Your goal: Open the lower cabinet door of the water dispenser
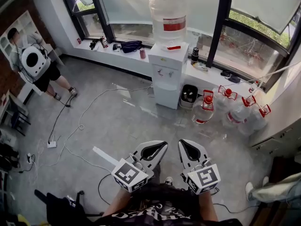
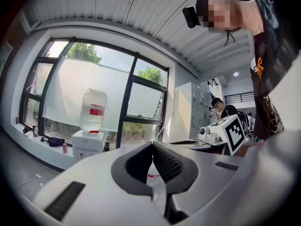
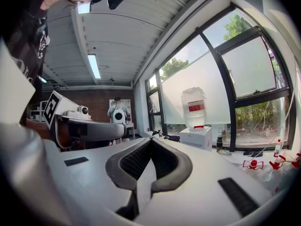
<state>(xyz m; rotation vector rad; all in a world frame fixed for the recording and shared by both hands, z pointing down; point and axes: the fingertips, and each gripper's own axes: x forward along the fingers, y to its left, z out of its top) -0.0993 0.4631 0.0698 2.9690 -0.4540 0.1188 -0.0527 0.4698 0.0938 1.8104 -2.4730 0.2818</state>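
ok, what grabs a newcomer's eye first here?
The white water dispenser with its big bottle stands by the window, top centre. The left hand-held gripper and right hand-held gripper sit shut at the bottom, far from it. Spare red-capped bottles crowd the floor to its right.

Shiny grey floor (image 1: 122, 126) with cables (image 1: 81, 122) trailing around. Big black-framed windows (image 1: 127, 8), brick wall (image 3: 94, 98) at the back.
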